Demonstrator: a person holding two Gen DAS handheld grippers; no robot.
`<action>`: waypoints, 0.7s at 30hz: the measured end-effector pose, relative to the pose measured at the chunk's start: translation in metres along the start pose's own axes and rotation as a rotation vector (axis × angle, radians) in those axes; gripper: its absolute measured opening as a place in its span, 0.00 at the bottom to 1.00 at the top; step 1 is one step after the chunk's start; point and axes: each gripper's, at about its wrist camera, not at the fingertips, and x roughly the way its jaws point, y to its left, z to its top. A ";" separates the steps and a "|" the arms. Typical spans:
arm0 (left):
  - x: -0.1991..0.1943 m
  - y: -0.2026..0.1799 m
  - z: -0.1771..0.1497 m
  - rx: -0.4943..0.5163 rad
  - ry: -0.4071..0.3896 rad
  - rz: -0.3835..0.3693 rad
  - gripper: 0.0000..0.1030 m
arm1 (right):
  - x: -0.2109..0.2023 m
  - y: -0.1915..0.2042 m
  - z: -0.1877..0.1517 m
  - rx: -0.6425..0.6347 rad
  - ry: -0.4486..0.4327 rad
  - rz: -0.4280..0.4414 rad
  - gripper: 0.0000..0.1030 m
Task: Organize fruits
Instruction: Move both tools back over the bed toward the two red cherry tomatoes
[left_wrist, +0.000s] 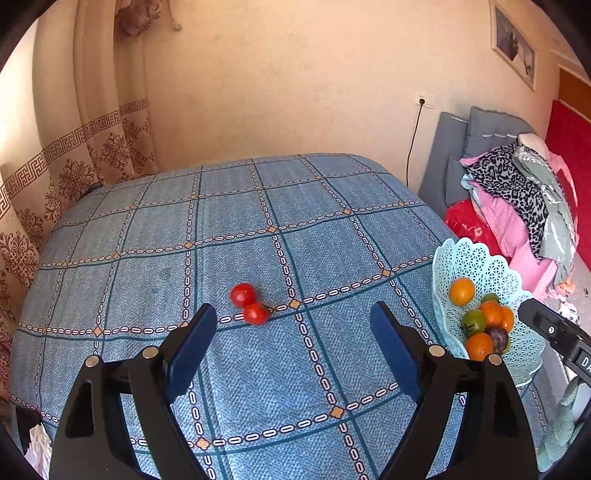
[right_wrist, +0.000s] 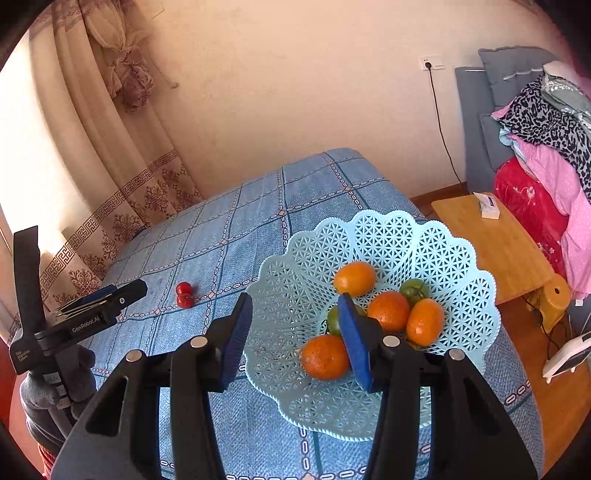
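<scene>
Two red tomatoes (left_wrist: 249, 304) lie touching each other on the blue checked tablecloth (left_wrist: 258, 369), just beyond my left gripper (left_wrist: 293, 314). That gripper is open, with nothing between its blue pads. A pale blue lattice basket (right_wrist: 388, 236) stands at the table's right edge. It holds several oranges (right_wrist: 354, 278), two green fruits (right_wrist: 413, 290) and a dark purple one (left_wrist: 498, 339). My right gripper (right_wrist: 295, 302) is open over the basket's near left side, with its pads touching no fruit. The tomatoes (right_wrist: 184, 294) and my left gripper (right_wrist: 129, 293) also show in the right wrist view.
A low wooden side table (right_wrist: 495, 236) with a small white box (right_wrist: 487, 206) stands right of the basket. Behind it is a grey sofa piled with clothes (right_wrist: 546, 122). A curtain (left_wrist: 74, 166) hangs at the left and a power cord (right_wrist: 443, 133) runs down the wall.
</scene>
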 end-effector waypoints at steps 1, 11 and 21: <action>0.001 0.005 0.000 -0.011 0.003 0.011 0.82 | 0.000 0.003 -0.001 -0.013 0.000 0.002 0.48; 0.020 0.036 -0.007 -0.059 0.039 0.067 0.82 | 0.015 0.040 -0.018 -0.125 0.038 0.072 0.48; 0.030 0.060 -0.007 -0.101 0.058 0.102 0.82 | 0.043 0.083 -0.029 -0.208 0.092 0.143 0.48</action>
